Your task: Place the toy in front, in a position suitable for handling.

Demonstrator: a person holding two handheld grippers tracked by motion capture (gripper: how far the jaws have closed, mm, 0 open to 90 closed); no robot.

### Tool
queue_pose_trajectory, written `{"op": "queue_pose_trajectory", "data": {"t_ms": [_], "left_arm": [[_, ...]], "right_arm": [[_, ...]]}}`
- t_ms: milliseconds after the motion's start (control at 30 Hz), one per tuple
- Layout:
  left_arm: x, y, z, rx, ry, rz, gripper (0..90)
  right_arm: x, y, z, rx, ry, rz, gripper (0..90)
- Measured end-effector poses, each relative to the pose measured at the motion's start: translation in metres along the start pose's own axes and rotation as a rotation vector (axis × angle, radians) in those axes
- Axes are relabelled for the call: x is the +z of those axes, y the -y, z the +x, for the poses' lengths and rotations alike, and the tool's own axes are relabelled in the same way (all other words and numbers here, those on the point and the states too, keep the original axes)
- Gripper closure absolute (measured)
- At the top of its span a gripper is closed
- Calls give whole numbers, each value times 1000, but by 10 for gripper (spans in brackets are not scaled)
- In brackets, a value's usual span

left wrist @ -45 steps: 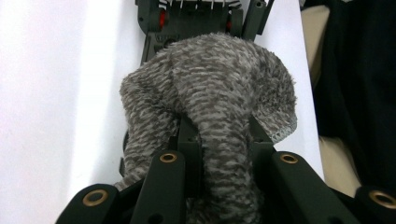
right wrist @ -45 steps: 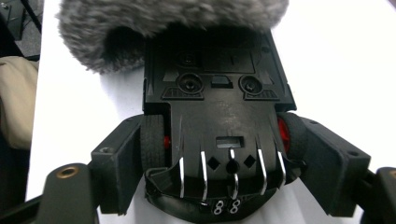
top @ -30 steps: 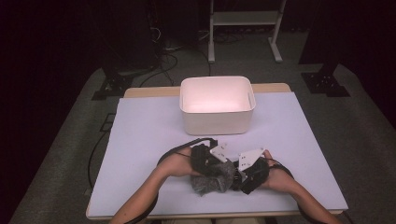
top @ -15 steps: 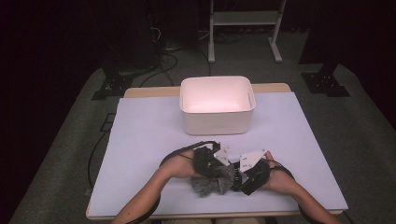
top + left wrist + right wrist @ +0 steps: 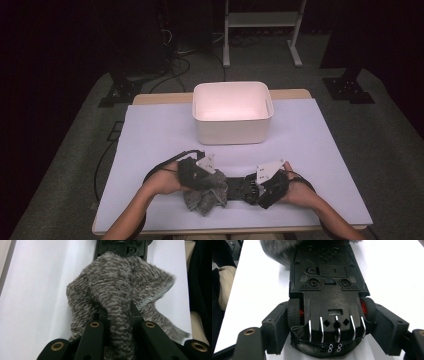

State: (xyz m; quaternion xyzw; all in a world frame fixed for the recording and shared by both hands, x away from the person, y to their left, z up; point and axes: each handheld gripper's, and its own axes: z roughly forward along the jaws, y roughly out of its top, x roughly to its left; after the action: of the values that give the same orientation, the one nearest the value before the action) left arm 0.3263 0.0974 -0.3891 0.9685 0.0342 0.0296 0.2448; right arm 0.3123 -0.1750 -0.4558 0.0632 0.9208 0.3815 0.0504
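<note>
The left gripper (image 5: 216, 184) is clamped on a fuzzy grey cloth (image 5: 117, 297), pressed against the underside of a black toy car (image 5: 327, 290). The right gripper (image 5: 329, 322) grips that car by its wheels, low over the white surface (image 5: 150, 140) near the person, short of the white bin (image 5: 233, 131).

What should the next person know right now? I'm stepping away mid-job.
Left tool: shut on the grey cloth, cloth against the toy car.
Right tool: clamps the black toy car by its wheels, underside up, above the white mat.
White bin: behind the hands.
Done: car gripped, cloth brought onto it.
Left: probably wiping the car; bin's use unclear.
</note>
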Motion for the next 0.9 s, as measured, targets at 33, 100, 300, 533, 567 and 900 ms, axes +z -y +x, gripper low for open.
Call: {"op": "queue_pose_trajectory", "data": {"t_ms": [33,100,300,533,567,900], "left_arm": [[-2,2,1,-10,-3,-2,797],[-4,5,3,-22,-6,-9,798],[-5,15,12,-62,-22,13,797],[3,-1,11,-28,18,-13,797],[5,-6,11,-15,22,-11,797],[36,-65,4,77,71,17,796]], "right_arm": [[0,0,1,-2,1,5,226],[0,1,2,-2,7,3,226],[0,0,2,-8,9,5,225],[0,0,1,-13,8,5,225],[0,0,2,-5,9,5,225],[0,-1,3,-11,17,-7,225]]}}
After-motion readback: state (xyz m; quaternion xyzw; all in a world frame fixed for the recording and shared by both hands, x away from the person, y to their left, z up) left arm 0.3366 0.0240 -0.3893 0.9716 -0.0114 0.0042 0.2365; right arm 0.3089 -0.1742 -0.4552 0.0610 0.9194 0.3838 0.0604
